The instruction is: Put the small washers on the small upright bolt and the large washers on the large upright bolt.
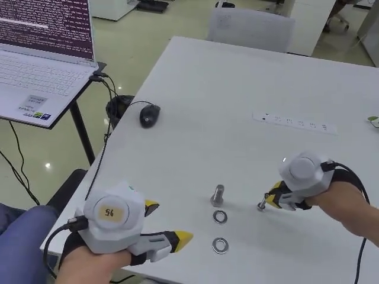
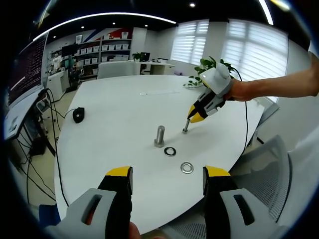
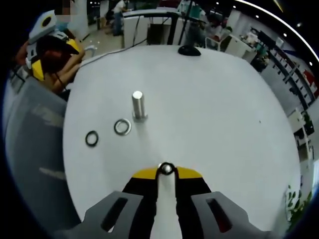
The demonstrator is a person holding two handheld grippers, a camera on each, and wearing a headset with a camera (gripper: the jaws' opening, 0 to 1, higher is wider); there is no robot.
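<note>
Head view: your left tongs (image 1: 167, 222) apart, over near table (image 1: 195, 94) edge; your right tongs (image 1: 269, 200) at small bolt (image 1: 261, 205). Between them, large bolt (image 1: 218, 195) upright — far washer (image 1: 224, 216) just beside it, near washer (image 1: 225, 244) closer to you, both flat.
Left gripper view: jaws wide apart, facing both washers.
Right gripper view: right tongs (image 3: 166, 172) clamped on small round piece (image 3: 166, 169) — washer or bolt end, cannot tell.
</note>
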